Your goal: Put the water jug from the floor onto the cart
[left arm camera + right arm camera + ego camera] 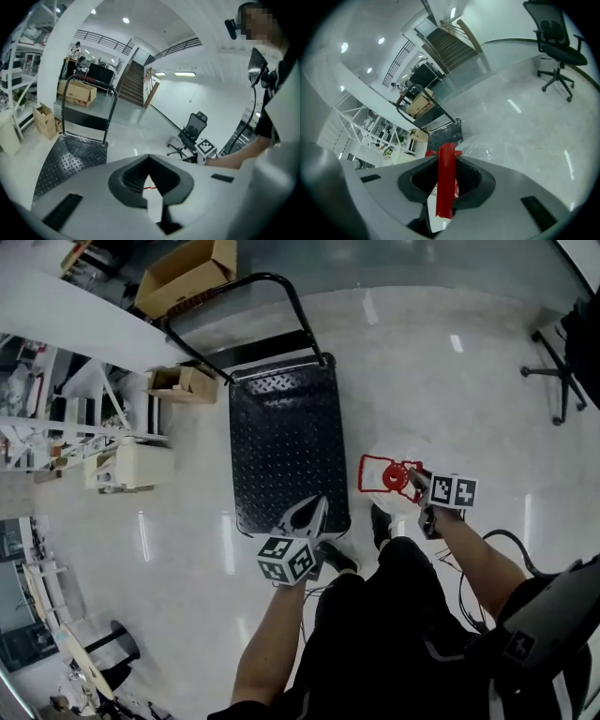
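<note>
Open cardboard box (pixel 186 274) behind cart (pixel 281 427), contents unclear. Water jug (pixel 382 495): clear body, red cap, red handle (pixel 446 180); just right of cart's near corner, not on deck. Right gripper (pixel 415 482) clamped on handle. Left gripper (pixel 309 514) fingers together, holding nothing.

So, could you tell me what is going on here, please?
A person works with a handheld tool in each hand. The right tool is clamped on the red handle of the clear water jug, beside the black cart. It is not on the deck yet. The left tool is shut and empty.
</note>
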`<state>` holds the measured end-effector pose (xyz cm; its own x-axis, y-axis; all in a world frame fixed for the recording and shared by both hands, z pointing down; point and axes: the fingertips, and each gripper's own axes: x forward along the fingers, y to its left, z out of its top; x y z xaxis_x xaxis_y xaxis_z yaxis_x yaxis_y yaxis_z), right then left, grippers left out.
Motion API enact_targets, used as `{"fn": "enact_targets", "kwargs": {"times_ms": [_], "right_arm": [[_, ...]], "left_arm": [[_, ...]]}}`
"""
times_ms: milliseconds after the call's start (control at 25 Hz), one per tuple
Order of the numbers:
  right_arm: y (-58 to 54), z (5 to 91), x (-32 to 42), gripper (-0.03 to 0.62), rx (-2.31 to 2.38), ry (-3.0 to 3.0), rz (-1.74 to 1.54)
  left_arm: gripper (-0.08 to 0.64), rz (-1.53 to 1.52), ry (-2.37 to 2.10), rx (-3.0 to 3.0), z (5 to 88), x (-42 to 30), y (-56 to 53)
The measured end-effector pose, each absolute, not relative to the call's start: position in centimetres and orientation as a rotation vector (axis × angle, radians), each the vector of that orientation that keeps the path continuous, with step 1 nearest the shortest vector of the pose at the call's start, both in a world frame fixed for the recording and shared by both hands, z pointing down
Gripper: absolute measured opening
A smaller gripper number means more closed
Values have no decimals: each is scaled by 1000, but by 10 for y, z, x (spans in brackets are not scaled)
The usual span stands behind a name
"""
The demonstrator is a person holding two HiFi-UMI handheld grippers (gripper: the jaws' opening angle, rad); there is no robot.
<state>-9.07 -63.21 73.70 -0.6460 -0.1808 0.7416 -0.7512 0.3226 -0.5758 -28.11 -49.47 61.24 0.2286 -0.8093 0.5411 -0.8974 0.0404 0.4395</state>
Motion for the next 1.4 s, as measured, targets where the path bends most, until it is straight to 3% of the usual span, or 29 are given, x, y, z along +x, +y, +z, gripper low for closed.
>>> {"fn": "enact_targets", "kwargs": {"times_ms": [560, 1080, 1400], "right_arm": [[-548, 640, -300, 86, 342, -2219, 1135], [-414, 668, -496, 86, 37, -2174, 1043], [-356, 698, -562, 86, -34, -2121, 1008]], "left_arm": [[0, -99, -1957, 1590, 533, -385, -370], [0, -209, -2176, 1306, 552, -482, -231], [0, -215, -2215, 1189, 563, -520, -173]]}}
